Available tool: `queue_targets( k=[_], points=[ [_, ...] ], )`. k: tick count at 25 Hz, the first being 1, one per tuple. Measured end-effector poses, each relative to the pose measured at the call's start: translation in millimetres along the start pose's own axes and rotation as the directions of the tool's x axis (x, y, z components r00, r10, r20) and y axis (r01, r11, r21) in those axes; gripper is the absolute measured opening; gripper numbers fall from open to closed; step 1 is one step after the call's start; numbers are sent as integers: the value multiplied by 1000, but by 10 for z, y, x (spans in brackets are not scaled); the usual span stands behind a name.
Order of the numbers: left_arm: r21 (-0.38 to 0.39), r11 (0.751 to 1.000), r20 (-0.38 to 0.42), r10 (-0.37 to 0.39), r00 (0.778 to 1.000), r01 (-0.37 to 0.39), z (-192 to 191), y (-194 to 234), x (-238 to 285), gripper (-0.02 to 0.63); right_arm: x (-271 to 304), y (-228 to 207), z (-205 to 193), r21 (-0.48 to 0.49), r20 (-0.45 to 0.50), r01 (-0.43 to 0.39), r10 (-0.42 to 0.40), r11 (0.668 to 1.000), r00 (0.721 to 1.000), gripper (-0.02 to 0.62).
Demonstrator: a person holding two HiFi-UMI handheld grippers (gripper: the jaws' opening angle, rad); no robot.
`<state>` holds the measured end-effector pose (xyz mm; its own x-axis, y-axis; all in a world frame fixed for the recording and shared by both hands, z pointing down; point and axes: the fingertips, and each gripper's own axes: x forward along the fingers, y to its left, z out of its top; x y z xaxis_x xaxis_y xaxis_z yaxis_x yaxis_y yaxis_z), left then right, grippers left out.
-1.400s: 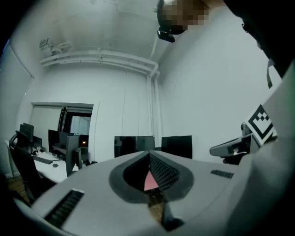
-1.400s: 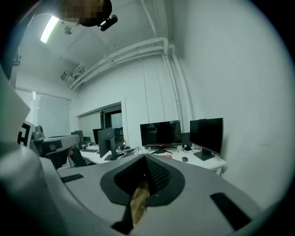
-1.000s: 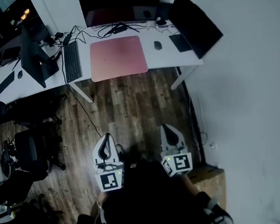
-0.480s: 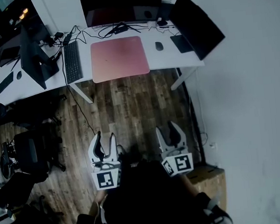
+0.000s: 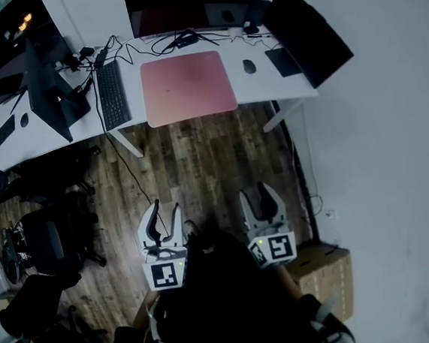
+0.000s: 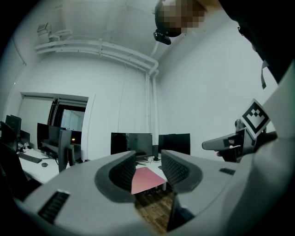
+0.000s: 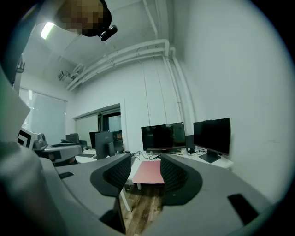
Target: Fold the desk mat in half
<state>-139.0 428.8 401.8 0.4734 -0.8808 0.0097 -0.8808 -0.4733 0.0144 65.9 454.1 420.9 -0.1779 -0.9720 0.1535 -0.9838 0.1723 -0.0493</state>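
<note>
The head view is dim: the wood floor (image 5: 199, 168) lies dark, while the white surface (image 5: 267, 86) and wall (image 5: 393, 150) are brighter. Both gripper views are round fisheyes with black corners and bowed lines. A ceiling lamp (image 7: 46, 30) glares in the right one. The left hand-held gripper (image 6: 148, 153) and right hand-held gripper (image 7: 145, 155) look soft near the lens.

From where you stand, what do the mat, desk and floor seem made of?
Mat: matte pink, thin and flat, probably rubber or faux leather. Desk: smooth white top, likely laminate. Floor: brown planks with grain, wood or wood-look.
</note>
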Motion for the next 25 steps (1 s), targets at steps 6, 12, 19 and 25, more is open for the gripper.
queue_targets(
  k=[6, 12, 19, 25],
  points=[
    [2, 1000, -33, -21, 999, 21, -128, 245, 95, 170, 244, 229, -51, 39, -40, 0, 1, 999, 999, 181],
    [-5, 1000, -43, -14, 999, 14, -210, 369, 355, 170, 537, 104, -162, 17, -65, 0, 1, 1000, 998, 182],
    [29, 999, -65, 28, 998, -26, -251, 438, 982, 170, 1194, -207, -52, 39, -76, -50, 53, 998, 996, 182],
    [71, 995, -97, 73, 993, -67, -294, 471, 1677, 170, 1879, -627, 56, -8, -89, -114, 113, 993, 990, 183]
  ],
)
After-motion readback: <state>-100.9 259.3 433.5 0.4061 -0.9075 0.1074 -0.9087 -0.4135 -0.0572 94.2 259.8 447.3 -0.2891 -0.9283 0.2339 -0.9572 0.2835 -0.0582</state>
